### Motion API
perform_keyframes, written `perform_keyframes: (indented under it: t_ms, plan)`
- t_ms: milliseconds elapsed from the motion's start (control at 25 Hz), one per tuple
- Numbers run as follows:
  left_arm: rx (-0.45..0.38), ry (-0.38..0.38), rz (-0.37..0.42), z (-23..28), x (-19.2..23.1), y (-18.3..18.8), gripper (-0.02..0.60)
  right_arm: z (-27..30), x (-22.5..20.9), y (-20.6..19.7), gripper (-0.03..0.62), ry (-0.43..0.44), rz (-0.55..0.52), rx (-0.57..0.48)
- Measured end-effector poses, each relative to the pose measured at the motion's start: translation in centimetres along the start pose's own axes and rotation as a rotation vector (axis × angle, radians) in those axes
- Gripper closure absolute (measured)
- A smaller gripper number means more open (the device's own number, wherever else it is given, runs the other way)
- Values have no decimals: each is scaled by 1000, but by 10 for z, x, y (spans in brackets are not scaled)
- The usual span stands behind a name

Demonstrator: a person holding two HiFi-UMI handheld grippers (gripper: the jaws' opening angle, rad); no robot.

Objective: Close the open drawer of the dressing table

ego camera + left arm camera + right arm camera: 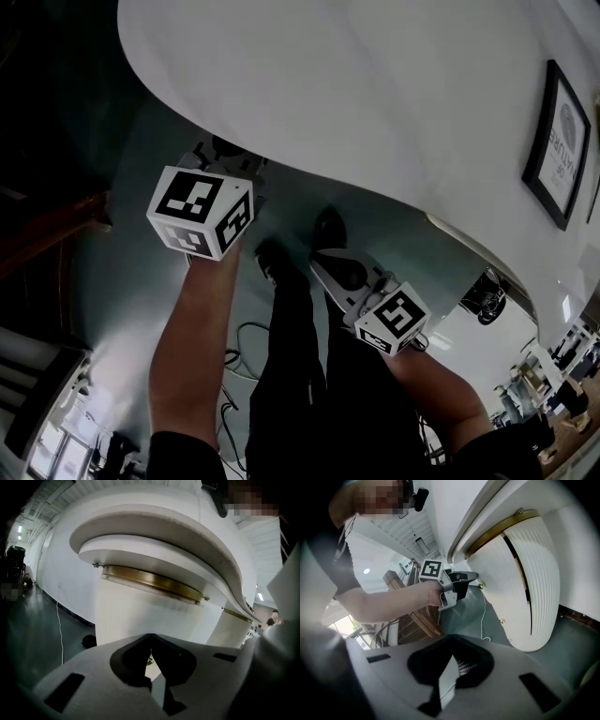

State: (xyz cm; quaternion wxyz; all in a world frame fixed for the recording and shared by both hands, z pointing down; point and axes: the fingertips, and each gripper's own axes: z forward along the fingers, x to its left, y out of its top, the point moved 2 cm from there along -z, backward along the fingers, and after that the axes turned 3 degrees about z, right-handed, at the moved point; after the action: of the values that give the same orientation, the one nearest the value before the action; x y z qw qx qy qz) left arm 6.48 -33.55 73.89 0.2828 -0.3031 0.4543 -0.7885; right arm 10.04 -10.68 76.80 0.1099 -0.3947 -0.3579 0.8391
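Grey floor [28, 634], cable [59, 630] trailing | dressing table [140, 606] ahead | left gripper [150, 639], right gripper [451, 641]: fingers together, empty

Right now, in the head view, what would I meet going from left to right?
Dark wooden furniture → left gripper's marker cube → right gripper's marker cube → framed picture on the wall.

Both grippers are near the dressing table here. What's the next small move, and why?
Probably ease the left gripper forward until its shut jaws press the ribbed drawer front beside the small gold knob. In the right gripper view its tip sits just short of that knob, apparently not touching, while the right gripper hangs back, also shut.
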Motion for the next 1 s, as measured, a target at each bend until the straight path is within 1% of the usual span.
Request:
perform_keyframes:
  t_ms: [120,280,400,520,600,720,800,920,1000]
  plan:
    - [1,-8,1,6,0,2,572,-2,-1,1,588,-6,8,-2]
    - [16,-27,36,10,1,6,572,2,2,2,588,-4,13,-7]
    - [26,-35,30,11,1,5,572,5,8,3,588,8,21,-11]
    - [46,-38,63,11,1,7,572,9,13,6,588,20,17,-9]
    - [35,-39,76,7,0,11,573,11,17,9,588,23,21,-8]
    - [41,-40,66,-9,-8,15,572,10,27,21,588,32,23,-8]
    - [55,-46,49,-25,-18,17,573,7,35,35,588,39,10,-12]
    - [77,-39,21,-59,-27,20,574,1,48,60,588,47,-5,-32]
    - [95,-22,7,-85,-31,22,574,-2,57,71,588,47,6,-40]
